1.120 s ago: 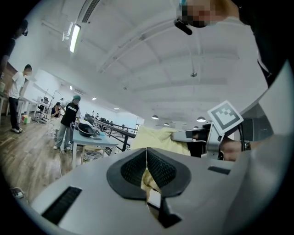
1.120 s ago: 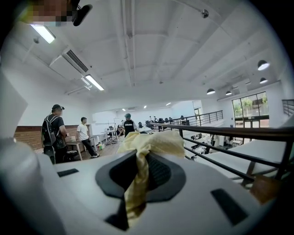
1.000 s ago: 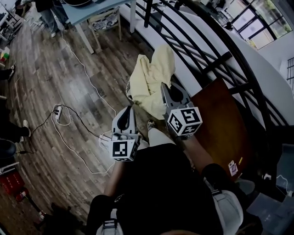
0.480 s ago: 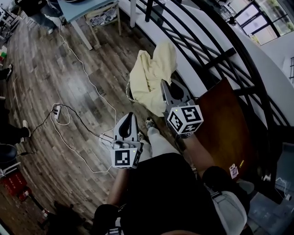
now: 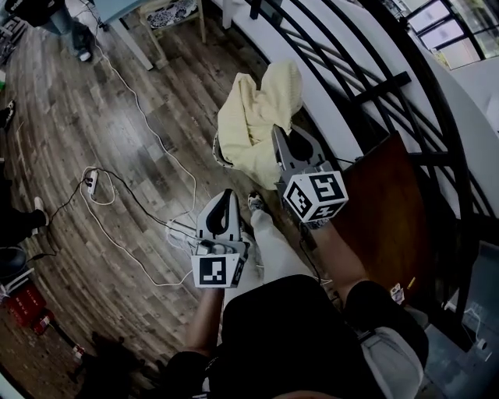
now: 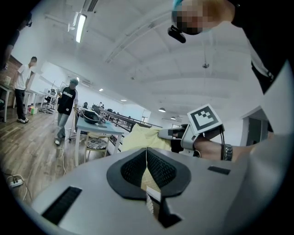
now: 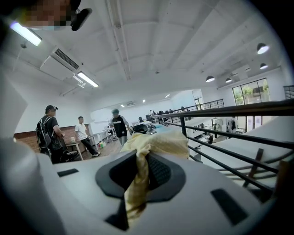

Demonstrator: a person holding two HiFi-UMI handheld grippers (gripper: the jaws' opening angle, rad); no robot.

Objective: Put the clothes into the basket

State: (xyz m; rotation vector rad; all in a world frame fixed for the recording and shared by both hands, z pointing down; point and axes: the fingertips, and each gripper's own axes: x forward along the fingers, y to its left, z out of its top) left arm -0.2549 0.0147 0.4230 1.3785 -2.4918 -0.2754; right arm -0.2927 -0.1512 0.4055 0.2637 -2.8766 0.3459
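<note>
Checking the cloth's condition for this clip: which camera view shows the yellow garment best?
The head view: the yellow garment shows almost whole, bunched ahead of the right claw. The right gripper view shows only a strip pinched between the jaws; the left gripper view, a patch beyond the shut left claw.

Dark wood-plank floor (image 5: 86, 117) filled the left of the head view, with a power strip (image 5: 89, 182) at mid-left and a chair (image 5: 173, 11) at the top edge. A black railing (image 5: 382, 83) curved down the right — strip lights (image 7: 87, 79) lit the white ceiling (image 7: 151, 36).
</note>
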